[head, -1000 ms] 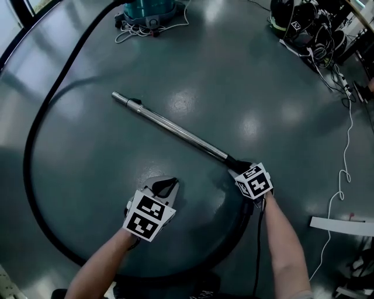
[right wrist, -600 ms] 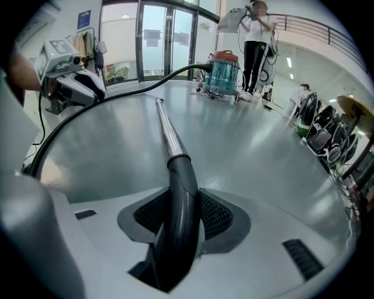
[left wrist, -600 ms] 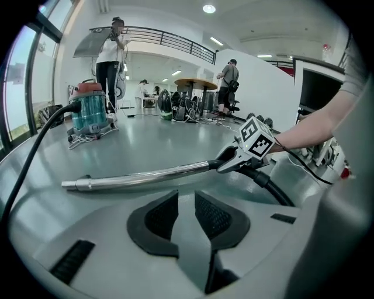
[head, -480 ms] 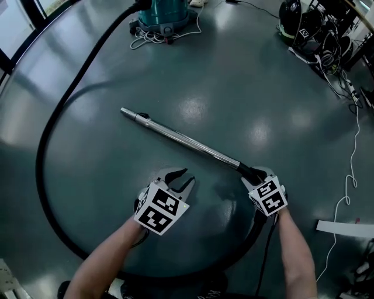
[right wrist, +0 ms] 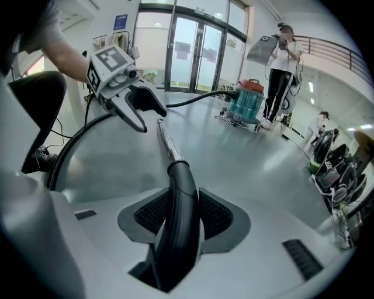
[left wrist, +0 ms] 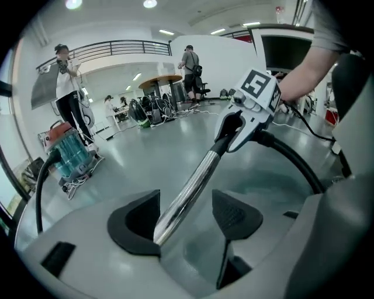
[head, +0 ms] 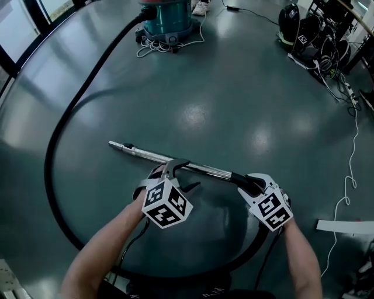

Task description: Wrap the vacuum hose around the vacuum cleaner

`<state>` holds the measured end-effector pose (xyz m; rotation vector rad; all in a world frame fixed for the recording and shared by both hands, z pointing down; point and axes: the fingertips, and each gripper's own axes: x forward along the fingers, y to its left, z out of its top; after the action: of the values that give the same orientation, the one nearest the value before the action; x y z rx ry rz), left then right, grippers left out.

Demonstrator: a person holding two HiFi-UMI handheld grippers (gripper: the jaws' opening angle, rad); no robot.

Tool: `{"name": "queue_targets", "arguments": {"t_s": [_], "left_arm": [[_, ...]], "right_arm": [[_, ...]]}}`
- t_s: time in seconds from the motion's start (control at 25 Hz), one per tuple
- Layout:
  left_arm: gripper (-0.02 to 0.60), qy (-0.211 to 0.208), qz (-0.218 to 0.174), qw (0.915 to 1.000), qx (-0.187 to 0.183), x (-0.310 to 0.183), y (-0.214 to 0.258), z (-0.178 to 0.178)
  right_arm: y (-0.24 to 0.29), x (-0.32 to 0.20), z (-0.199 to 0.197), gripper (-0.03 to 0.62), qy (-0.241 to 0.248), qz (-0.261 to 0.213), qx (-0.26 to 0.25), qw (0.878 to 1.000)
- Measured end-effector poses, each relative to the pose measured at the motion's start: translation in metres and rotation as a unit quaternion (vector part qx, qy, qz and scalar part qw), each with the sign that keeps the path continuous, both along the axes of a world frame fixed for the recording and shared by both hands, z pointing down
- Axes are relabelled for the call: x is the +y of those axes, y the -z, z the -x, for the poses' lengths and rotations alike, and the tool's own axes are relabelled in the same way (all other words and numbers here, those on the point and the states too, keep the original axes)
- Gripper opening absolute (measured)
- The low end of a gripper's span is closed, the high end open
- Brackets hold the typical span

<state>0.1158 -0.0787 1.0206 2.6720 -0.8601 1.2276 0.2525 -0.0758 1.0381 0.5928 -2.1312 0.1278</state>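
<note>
Hose handle (head: 244, 181) sits clamped in the right hand-held gripper (right wrist: 181, 213) for carrying; the left hand-held gripper (left wrist: 186, 217), jaws just opening wide, straddles the metal tube (left wrist: 196, 181), probably for support.

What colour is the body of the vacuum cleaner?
Teal; the vacuum cleaner shows best in the head view.
</note>
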Motion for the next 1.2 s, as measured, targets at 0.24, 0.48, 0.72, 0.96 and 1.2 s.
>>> {"name": "queue_targets", "arguments": {"t_s": [0.24, 0.48, 0.72, 0.96, 1.2], "left_arm": [[0.272, -0.079, 0.013, 0.9957, -0.045, 0.012, -0.006, 0.002], [0.27, -0.152, 0.042, 0.984, -0.083, 0.025, -0.014, -0.003], [0.199, -0.156, 0.04, 0.9809, -0.11, 0.024, -0.027, -0.005], [0.186, -0.16, 0.045, 0.9782, -0.124, 0.034, -0.024, 0.004], [0.186, -0.121, 0.048, 0.9826, -0.133, 0.034, 0.01, 0.038]], "right_arm": [[0.041, 0.017, 0.031, 0.156, 0.055, -0.017, -0.012, 0.998], [0.064, 0.03, 0.054, 0.155, 0.092, -0.015, -0.019, 0.995], [0.059, 0.036, 0.062, 0.155, 0.105, -0.004, -0.024, 0.994], [0.063, 0.043, 0.071, 0.155, 0.129, -0.001, -0.024, 0.991], [0.114, 0.045, 0.093, 0.156, 0.113, -0.019, -0.068, 0.991]]}}
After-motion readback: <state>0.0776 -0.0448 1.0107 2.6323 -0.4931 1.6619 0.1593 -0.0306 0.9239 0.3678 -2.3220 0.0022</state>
